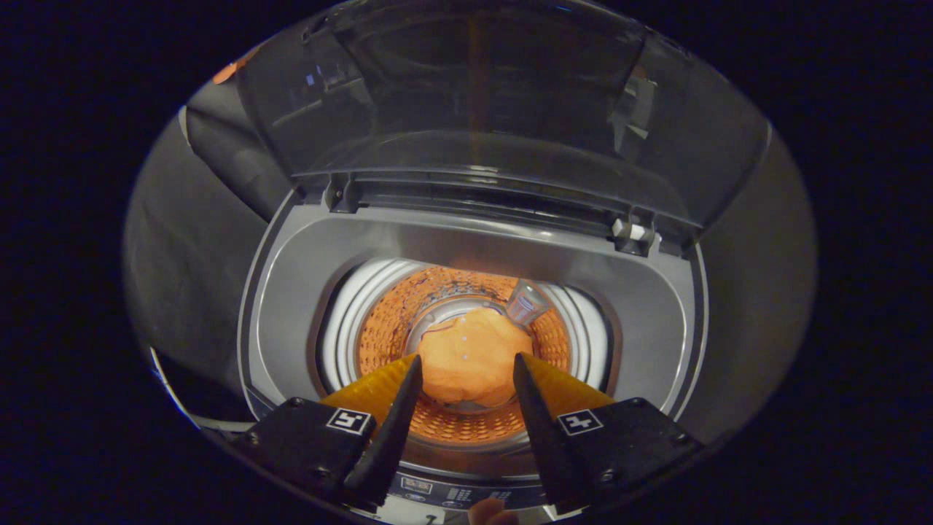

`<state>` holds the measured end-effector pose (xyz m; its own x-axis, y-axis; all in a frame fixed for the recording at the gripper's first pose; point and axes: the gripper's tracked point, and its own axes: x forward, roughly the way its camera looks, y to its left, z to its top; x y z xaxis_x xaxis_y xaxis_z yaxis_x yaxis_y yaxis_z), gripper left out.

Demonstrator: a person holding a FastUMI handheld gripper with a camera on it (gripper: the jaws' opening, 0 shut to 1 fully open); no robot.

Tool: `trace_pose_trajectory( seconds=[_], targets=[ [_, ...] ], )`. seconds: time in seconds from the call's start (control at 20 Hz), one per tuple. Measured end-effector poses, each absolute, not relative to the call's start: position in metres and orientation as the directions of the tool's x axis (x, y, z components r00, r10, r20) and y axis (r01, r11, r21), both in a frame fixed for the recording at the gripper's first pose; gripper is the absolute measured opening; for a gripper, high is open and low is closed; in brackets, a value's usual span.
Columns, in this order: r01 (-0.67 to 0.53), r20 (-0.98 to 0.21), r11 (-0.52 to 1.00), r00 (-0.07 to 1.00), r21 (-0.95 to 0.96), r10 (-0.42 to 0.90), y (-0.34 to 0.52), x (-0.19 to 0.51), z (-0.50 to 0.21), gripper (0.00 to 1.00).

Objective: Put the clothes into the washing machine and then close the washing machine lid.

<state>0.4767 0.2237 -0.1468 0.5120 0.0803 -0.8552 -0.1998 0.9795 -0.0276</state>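
Observation:
A top-loading washing machine stands with its clear lid swung up at the back. An orange piece of clothing lies bunched at the bottom of the perforated drum. My gripper hovers above the drum mouth, pointing down into it. Its fingers are spread apart with nothing between them, and the clothing lies well below, seen through the gap.
The grey top deck rings the drum opening. The lid hinges sit along the back edge. A control panel runs along the machine's front, under the fingers, with a fingertip of a person showing just below it.

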Motion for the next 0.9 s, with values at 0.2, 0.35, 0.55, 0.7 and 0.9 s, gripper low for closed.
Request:
trace_pose_trajectory(
  seconds=[0.2,0.35,0.55,0.7,0.9],
  targets=[
    [-0.215,-0.841,0.975,0.536,-0.054,0.072,0.218,0.472,-0.133,0.79],
    [-0.216,-0.827,0.975,0.556,-0.046,0.084,0.215,0.467,-0.114,0.79],
    [-0.216,-0.794,0.976,0.600,-0.042,0.099,0.210,0.465,-0.075,0.79],
    [-0.217,-0.763,0.975,0.638,-0.049,0.104,0.205,0.467,-0.036,0.79],
    [-0.190,-0.711,0.981,0.695,-0.037,0.108,0.198,0.472,0.026,0.79]
  ],
)
